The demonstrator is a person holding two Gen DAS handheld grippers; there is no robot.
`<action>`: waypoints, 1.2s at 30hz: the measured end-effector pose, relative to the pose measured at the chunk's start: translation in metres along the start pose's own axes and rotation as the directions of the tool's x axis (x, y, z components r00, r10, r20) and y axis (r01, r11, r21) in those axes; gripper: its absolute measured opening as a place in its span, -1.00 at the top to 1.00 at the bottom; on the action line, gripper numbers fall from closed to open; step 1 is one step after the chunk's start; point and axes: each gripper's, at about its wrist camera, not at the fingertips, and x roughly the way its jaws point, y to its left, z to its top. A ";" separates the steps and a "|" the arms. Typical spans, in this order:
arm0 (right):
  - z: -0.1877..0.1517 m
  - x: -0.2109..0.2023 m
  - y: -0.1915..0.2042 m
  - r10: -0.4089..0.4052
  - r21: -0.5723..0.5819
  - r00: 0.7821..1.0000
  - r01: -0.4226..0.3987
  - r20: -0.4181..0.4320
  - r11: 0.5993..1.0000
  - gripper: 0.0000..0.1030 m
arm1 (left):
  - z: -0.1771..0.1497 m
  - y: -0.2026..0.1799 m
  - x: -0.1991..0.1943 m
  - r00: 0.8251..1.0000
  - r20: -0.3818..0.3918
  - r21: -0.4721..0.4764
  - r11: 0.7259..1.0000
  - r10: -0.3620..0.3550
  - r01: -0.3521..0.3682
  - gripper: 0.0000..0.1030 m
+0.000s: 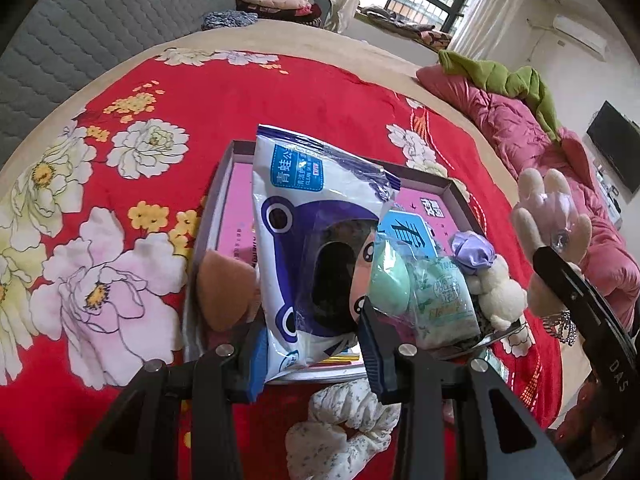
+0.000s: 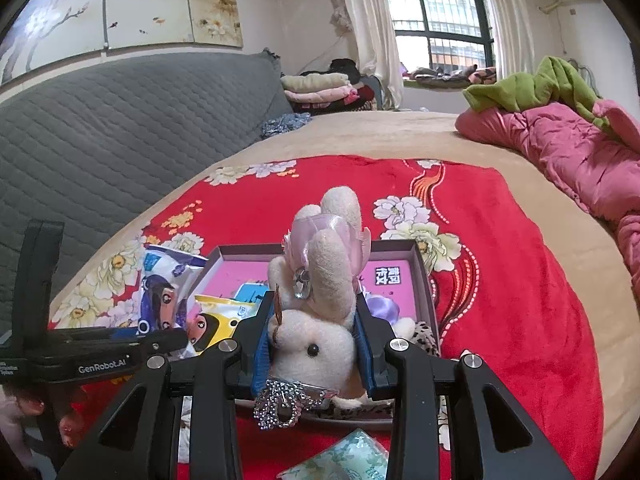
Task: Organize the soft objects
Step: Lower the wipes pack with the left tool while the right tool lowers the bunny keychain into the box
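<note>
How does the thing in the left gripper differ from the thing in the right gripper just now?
The left gripper clamps a flat, glossy wipes pack, blue and white with print; the right gripper clamps a rounded, fuzzy cream plush rabbit. The pack is gripped at its lower end, the rabbit across its head. Both are held above the pink-lined box.

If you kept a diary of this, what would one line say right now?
left gripper: shut on blue-white packet | right gripper: shut on plush rabbit | both over pink-lined box on red blanket
</note>
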 end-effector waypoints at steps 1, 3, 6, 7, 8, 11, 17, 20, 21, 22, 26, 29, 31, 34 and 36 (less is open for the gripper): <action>-0.001 0.001 0.000 -0.001 -0.001 1.000 0.001 -0.004 1.000 0.31 | 0.000 -0.002 0.002 1.000 -0.001 0.007 1.000 -0.003 0.003 0.23; -0.002 0.002 0.000 -0.002 -0.002 1.000 0.002 -0.007 1.000 0.30 | 0.000 -0.006 0.007 1.000 -0.015 0.021 1.000 -0.007 0.007 0.23; -0.004 0.004 0.000 -0.007 -0.004 1.000 0.007 -0.013 1.000 0.30 | -0.002 -0.009 0.016 0.999 -0.041 0.033 0.999 -0.007 0.008 0.23; -0.004 0.005 -0.001 -0.010 -0.003 1.000 0.010 -0.013 1.000 0.30 | -0.002 -0.010 0.019 0.999 -0.054 0.037 0.999 -0.004 0.006 0.23; -0.004 0.005 -0.002 -0.013 -0.004 1.000 0.013 -0.014 1.000 0.30 | -0.004 -0.010 0.021 0.998 -0.060 0.041 0.999 -0.003 0.005 0.23; -0.006 0.006 -0.003 -0.020 0.001 1.000 0.020 -0.017 1.000 0.30 | -0.006 -0.010 0.026 0.997 -0.081 0.046 0.999 -0.001 0.004 0.23; -0.008 0.014 -0.002 -0.021 0.006 0.999 0.021 -0.032 1.000 0.30 | -0.007 -0.008 0.029 0.996 -0.090 0.039 0.999 -0.010 0.013 0.22; -0.011 0.018 0.001 -0.022 -0.006 0.999 0.022 -0.042 1.000 0.30 | -0.007 -0.007 0.030 0.996 -0.093 0.037 0.999 -0.012 0.015 0.21; -0.011 0.021 0.001 -0.020 -0.005 0.999 0.020 -0.046 1.000 0.30 | -0.007 -0.007 0.030 0.996 -0.094 0.035 0.999 -0.013 0.017 0.21; -0.012 0.024 0.002 -0.010 -0.002 0.998 0.010 -0.058 1.000 0.30 | -0.007 -0.006 0.030 0.995 -0.094 0.033 0.999 -0.015 0.018 0.20; -0.018 0.033 0.009 0.017 0.000 0.996 -0.017 -0.082 1.000 0.29 | -0.006 -0.005 0.032 0.995 -0.096 0.028 0.999 -0.017 0.019 0.19; -0.021 0.039 0.017 0.030 -0.022 0.995 -0.032 -0.099 0.999 0.29 | -0.006 -0.005 0.032 0.995 -0.098 0.028 0.999 -0.015 0.018 0.19; -0.023 0.044 0.023 0.032 -0.032 0.994 -0.036 -0.108 0.999 0.29 | -0.006 -0.005 0.032 0.995 -0.099 0.027 0.999 -0.015 0.018 0.19; -0.025 0.051 0.026 0.027 -0.038 0.993 -0.031 -0.117 0.999 0.28 | -0.006 -0.005 0.032 0.995 -0.101 0.023 1.000 -0.016 0.018 0.19; -0.026 0.053 0.028 0.019 -0.047 0.993 -0.025 -0.120 0.999 0.28 | -0.005 -0.005 0.032 0.994 -0.104 0.023 1.000 -0.015 0.017 0.19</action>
